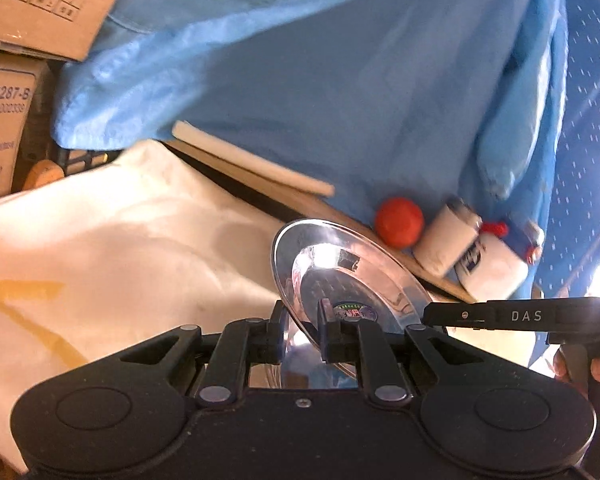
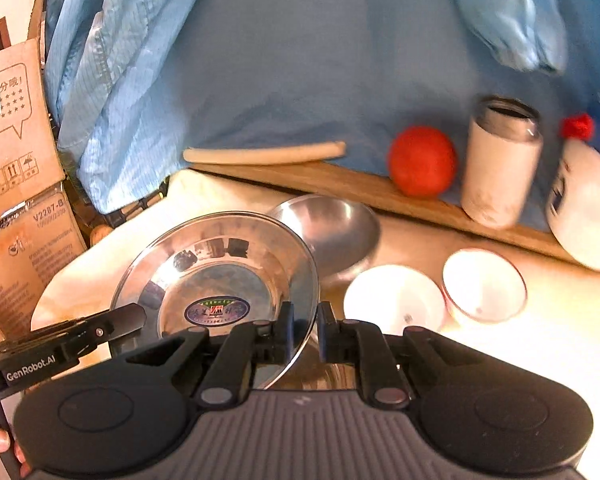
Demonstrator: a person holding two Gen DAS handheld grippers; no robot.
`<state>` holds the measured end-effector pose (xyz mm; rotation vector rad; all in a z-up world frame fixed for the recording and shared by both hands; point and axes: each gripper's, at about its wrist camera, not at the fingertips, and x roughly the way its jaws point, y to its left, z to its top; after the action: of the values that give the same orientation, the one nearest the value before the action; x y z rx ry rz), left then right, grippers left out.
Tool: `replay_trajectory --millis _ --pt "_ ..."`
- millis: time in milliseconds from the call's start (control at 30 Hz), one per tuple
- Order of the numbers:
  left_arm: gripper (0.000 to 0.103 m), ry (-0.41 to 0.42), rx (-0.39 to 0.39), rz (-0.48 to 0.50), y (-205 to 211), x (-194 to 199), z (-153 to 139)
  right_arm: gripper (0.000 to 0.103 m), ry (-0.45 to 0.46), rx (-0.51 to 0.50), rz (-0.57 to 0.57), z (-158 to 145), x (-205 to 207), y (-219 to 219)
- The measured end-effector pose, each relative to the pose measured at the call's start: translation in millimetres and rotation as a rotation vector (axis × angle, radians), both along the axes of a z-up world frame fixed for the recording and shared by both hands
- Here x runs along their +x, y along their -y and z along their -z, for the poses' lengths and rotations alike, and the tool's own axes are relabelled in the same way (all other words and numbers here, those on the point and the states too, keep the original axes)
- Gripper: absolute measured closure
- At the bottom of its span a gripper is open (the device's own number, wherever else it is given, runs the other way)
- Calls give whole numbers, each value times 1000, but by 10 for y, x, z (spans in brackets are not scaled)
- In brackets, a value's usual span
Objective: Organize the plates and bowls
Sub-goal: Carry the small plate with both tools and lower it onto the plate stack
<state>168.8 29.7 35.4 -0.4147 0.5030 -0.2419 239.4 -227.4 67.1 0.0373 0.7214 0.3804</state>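
The blue cloth (image 2: 300, 60) hangs as a backdrop, and below it the pale table (image 2: 540, 340) carries the dishes. Held above the table is a shiny steel plate (image 2: 220, 272), tilted on edge, with a round sticker at its centre. Behind it sits a steel bowl (image 2: 336, 224), and to its right two white bowls (image 2: 392, 300) (image 2: 484, 284) stand just beside each other. On the wooden ledge (image 2: 340, 184) rest an orange ball (image 2: 422, 160) and a white jar (image 2: 500, 168) (neither seems part of the job).

Both grippers pinch the plate's rim from opposite sides. The right gripper (image 2: 304, 330) is clamped right down on the thin edge; the left gripper (image 1: 302, 330) is nearly closed, its pads also on the rim.

To do this step well, I'd judge the plate should be levelled before it goes down, both hands moving together so the slick rim doesn't twist out, and it should be steered clear of the bowls.
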Motion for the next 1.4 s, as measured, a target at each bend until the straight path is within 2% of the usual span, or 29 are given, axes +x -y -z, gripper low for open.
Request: replay_trajectory --millis 233,533,867,1133,1400 --pt "85 -30 85 45 139 -64 74 89 -41 14 8 207 -172 158" --pt "83 -52 204 86 280 -63 121 89 -89 20 7 382 -182 243" --pt "78 -73 304 120 402 -20 165 89 -110 1 -2 427 -148 252" --pt "75 -75 360 145 470 -18 141 89 -109 26 -31 390 -152 250" --pt "74 -81 393 143 498 -5 136 89 -86 -9 -70 340 -203 115"
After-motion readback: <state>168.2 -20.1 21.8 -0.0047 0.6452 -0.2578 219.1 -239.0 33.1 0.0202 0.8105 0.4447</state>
